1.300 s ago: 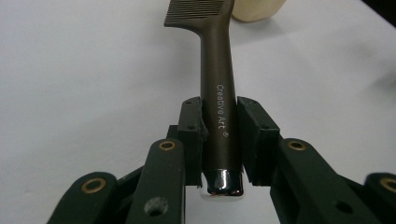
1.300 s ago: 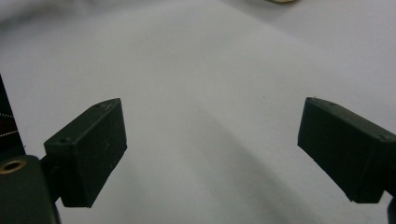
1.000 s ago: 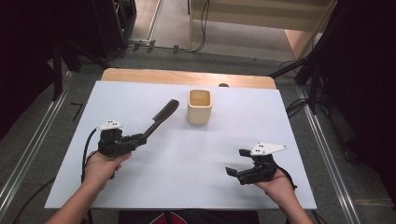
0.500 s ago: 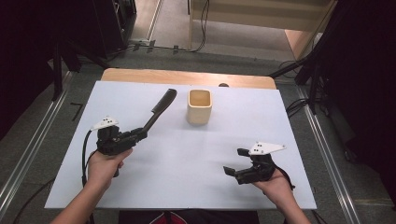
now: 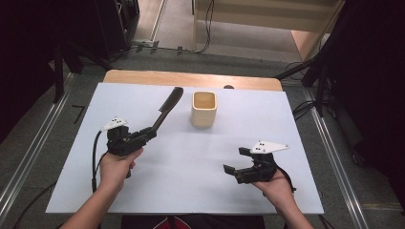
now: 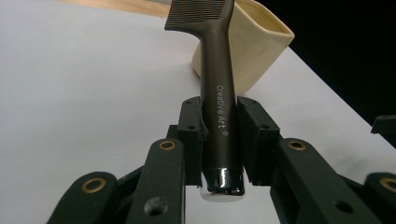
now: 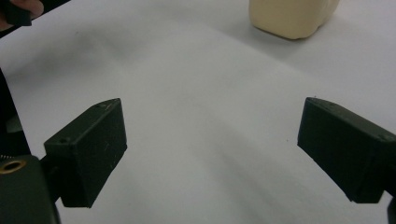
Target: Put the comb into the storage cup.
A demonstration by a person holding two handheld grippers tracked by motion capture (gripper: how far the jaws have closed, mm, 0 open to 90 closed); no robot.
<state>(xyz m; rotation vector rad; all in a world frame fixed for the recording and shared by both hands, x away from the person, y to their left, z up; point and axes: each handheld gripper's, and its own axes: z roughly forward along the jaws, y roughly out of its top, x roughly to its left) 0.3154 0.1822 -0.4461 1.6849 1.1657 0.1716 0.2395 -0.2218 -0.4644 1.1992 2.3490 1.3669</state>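
Moved since a second ago: comb (image 5: 165,110), its toothed end now higher and closer to the cup (image 5: 204,109); right gripper (image 5: 240,168) hardly at all. Comb: clamped at the handle by our left gripper (image 5: 149,133), slanting up over the white table (image 5: 191,157), just left of the cup. Step, as we judge: carrying comb to cup. Next: lift, swing over the rim, lower in. Right gripper: jaws wide, empty.
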